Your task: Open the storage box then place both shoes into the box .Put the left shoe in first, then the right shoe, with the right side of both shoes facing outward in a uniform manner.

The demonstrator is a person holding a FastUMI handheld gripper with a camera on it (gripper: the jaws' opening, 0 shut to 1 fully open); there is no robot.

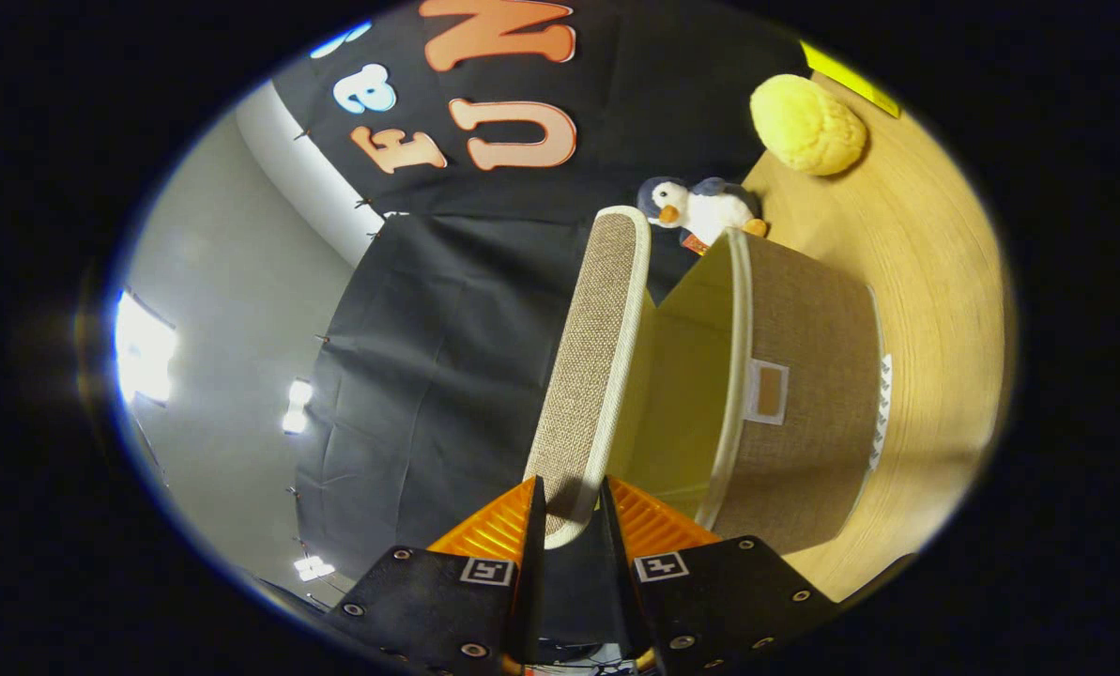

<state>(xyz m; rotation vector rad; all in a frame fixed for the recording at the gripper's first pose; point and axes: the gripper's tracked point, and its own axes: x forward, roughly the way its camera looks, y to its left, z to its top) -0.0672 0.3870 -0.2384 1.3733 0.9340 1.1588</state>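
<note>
A plush penguin point(705, 208) and a yellow fuzzy ball point(806, 125) rest well apart on the wooden table point(926, 282).

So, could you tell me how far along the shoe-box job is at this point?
Opening is under way: the gripper is shut on the edge of the lid, which is swung well clear of the storage box, leaving its pale interior exposed. No shoe is inside what shows of the box, so placing the left shoe, then the right, is left.

No readable text: patch on storage box point(808, 394) blank; square markers on tongs point(569, 512) carry no words.
</note>
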